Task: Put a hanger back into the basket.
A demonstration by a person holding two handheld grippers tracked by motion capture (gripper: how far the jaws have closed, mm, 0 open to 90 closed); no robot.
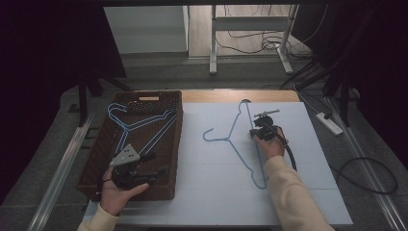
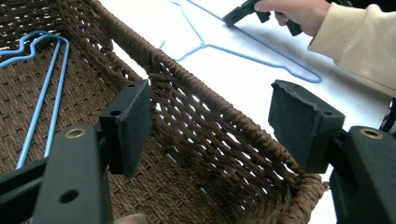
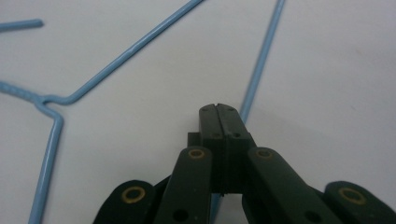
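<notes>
On the white tabletop [image 1: 202,192], pinched the blue hanger's [image 1: 239,139] long wire with the right claw [image 3: 218,108], squeezed tight. Over the brown basket [image 2: 196,93], held the left claw [image 2: 210,121] wide open, gripping nothing.

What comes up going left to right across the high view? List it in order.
Wicker basket with a blue hanger in it and the left tool over its near end → blue hanger on the white board → right tool on that hanger's bar → white power strip on the floor.
</notes>
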